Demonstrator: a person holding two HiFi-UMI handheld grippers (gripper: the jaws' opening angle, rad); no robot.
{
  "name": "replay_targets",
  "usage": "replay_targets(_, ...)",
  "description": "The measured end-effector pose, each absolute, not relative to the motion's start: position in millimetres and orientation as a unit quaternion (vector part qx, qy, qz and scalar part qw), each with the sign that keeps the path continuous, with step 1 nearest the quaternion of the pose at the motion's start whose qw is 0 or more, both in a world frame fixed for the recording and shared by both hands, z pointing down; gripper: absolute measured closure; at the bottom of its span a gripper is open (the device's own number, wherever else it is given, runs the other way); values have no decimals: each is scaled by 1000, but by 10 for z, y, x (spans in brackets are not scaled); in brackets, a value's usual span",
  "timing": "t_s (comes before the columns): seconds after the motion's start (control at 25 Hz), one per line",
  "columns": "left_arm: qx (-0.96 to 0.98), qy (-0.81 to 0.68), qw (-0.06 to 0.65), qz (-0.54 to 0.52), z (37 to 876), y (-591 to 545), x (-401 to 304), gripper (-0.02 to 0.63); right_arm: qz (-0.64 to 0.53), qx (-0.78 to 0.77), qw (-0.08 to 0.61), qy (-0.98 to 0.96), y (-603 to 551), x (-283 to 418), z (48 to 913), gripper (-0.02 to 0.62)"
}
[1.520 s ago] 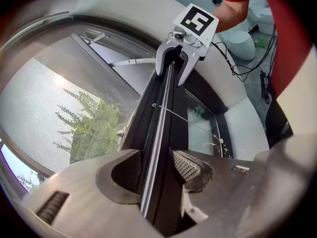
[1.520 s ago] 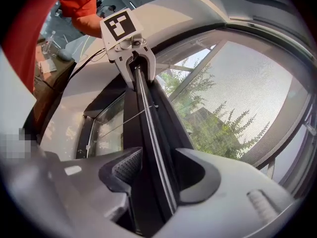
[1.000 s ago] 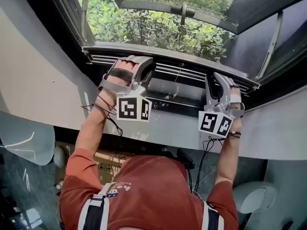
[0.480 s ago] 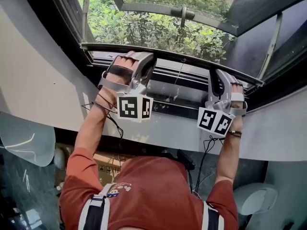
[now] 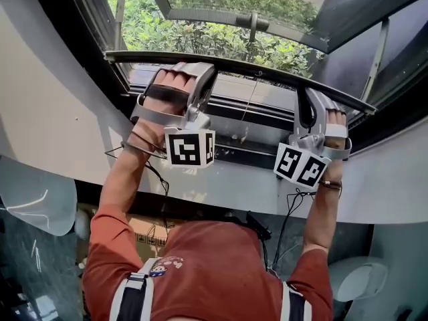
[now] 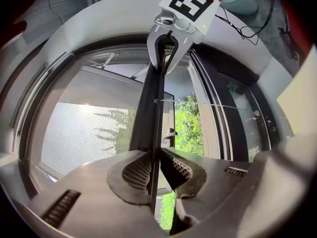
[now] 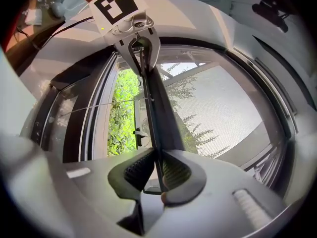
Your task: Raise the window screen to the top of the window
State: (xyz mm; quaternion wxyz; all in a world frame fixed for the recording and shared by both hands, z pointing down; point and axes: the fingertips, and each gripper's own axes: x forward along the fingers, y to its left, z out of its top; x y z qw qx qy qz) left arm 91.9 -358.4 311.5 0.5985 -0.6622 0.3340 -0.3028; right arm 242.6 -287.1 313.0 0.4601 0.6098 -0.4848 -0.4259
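Note:
The window screen's dark bottom bar [image 5: 241, 69] runs slantwise across the window opening, lifted off the sill rails [image 5: 254, 116]. My left gripper [image 5: 198, 79] is shut on the bar's left part and my right gripper [image 5: 309, 107] on its right part. In the left gripper view the bar [image 6: 154, 108] runs from my pads [image 6: 136, 171] to the right gripper [image 6: 171, 38], with grey mesh [image 6: 84, 133] on one side. The right gripper view mirrors this: the bar [image 7: 157, 118] passes between the jaws of the right gripper [image 7: 158, 175] toward the left gripper [image 7: 138, 41], beside the mesh [image 7: 218, 113].
A thin cord [image 5: 251, 99] hangs from the middle of the bar. An outward-opened window sash with a handle [image 5: 251, 20] stands beyond it, above green bushes [image 5: 200, 35]. A pale wall ledge [image 5: 374, 186] lies below the sill. A person's arms and red shirt [image 5: 207, 266] fill the lower frame.
The bar has risen off the sill rails with both grippers on it. A gap showing the rails and greenery has opened under it. Both hands moved up together.

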Motion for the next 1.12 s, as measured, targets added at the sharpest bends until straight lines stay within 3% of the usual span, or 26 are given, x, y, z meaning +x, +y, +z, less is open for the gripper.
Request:
replay_targets(0.56,-606,368,637,-302,2667,-3598,926,548,-457,591,526,-407,-2898,2442,2703,545)
replay_targets(1.12,-567,402,658,-290,2057,-3644,918,546,-487,598,524,-362,-2942,2434,2101,545)
